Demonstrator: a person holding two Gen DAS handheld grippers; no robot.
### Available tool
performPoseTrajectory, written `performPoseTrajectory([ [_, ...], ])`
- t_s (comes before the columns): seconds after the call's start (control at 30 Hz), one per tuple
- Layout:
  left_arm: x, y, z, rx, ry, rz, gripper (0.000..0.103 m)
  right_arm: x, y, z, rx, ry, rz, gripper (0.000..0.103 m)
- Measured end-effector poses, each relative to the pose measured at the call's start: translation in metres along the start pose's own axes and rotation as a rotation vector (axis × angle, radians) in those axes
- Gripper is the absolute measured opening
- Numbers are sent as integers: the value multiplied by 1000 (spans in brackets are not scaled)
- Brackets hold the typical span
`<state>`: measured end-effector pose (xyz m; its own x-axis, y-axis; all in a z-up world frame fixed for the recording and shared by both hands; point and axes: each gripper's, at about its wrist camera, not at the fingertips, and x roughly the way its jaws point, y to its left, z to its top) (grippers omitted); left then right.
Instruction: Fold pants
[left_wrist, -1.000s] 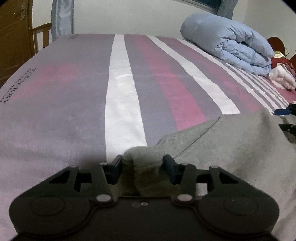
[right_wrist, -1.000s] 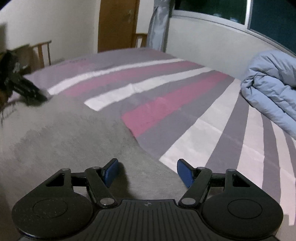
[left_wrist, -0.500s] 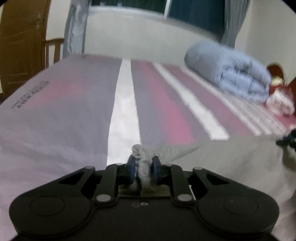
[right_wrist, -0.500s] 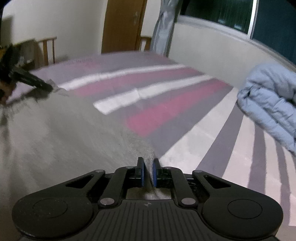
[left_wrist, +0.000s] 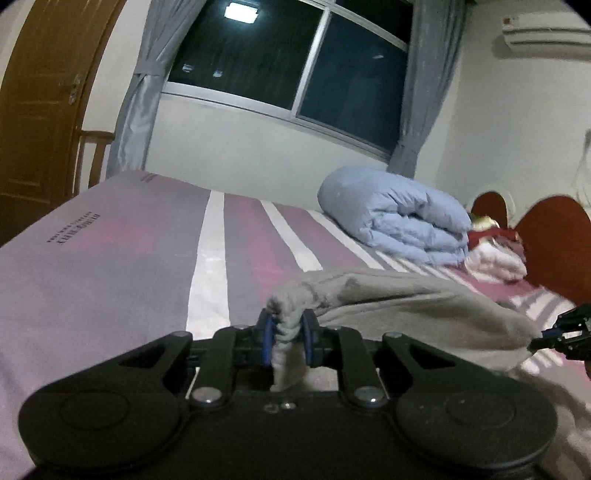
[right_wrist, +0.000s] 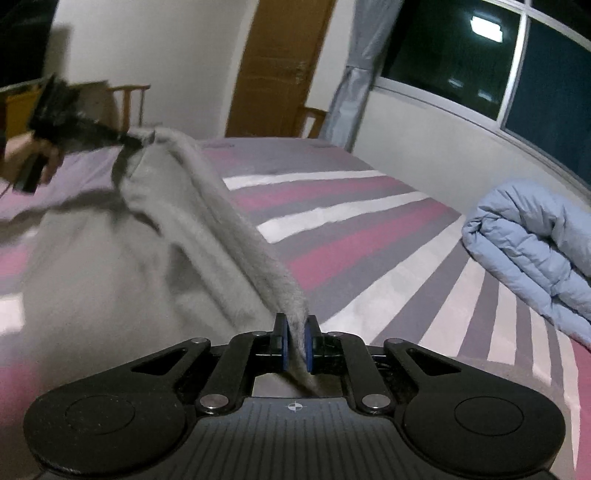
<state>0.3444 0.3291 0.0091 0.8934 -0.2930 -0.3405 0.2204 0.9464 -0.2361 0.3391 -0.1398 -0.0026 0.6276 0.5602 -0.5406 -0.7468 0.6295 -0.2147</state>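
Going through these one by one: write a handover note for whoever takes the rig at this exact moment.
Left hand-held gripper: shut on one end of the grey pants.
Right hand-held gripper: shut on the other end of the same edge.
Pants: edge lifted and stretched between both, the rest draped onto the striped bed.
Done: both grasps.
Left: probably carry the edge over, lay it down, finish the folds. Blue duvet lies beyond the pants.

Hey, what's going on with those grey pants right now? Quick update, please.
Left tool and right tool both clamped on the grey pants. Pants lifted off the striped bed, edge stretched between the tools. Blue duvet off to the side, not in the way.
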Motion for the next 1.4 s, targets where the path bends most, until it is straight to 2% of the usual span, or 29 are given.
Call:
performPoseTrajectory([
  [0.07,-13,-6,-13,11,32,0,8,-11,22,-21,-6,22,-4,9],
  [0.13,-23,-12,-28,32,93,13,17,-15,39,-41,-10,51,-12,10],
  [0.2,-33,-16,-43,31,136,65,21,-24,56,-60,-2,56,-29,18],
  [0.23,-38,-16,-48,22,153,93,20,-29,62,-67,18,42,-56,28],
  [0.27,-44,-14,-52,-3,163,122,19,-36,64,-73,61,29,-69,32],
  [0.33,-55,-10,-56,-65,163,158,20,-50,65,-81,165,-1,-75,32],
  [0.4,-66,-10,-59,-130,169,212,21,-62,60,-85,265,-32,-118,32],
  [0.5,-86,-18,-57,-261,122,246,23,-78,52,-86,429,-83,-151,32],
  [0.6,-105,-21,-58,-421,55,211,56,-87,42,-84,566,-118,-159,32],
  [0.63,-109,-26,-59,-467,32,196,57,-88,40,-84,608,-123,-160,32],
  [0.77,-109,-36,-72,-537,66,179,51,-95,33,-84,737,-156,-152,32],
  [0.87,-107,-36,-84,-545,92,185,46,-98,33,-84,767,-171,-140,32],
  [0.97,-95,-31,-94,-599,111,171,38,-96,38,-80,775,-168,-145,32],
  [1.1,-88,-30,-104,-611,115,182,25,-83,35,-80,843,-153,-147,32],
  [1.23,-80,-23,-106,-674,100,166,25,-72,24,-83,986,-152,-117,32],
  [1.4,-74,-21,-106,-676,110,175,25,-51,7,-90,1208,-112,-46,32],
])
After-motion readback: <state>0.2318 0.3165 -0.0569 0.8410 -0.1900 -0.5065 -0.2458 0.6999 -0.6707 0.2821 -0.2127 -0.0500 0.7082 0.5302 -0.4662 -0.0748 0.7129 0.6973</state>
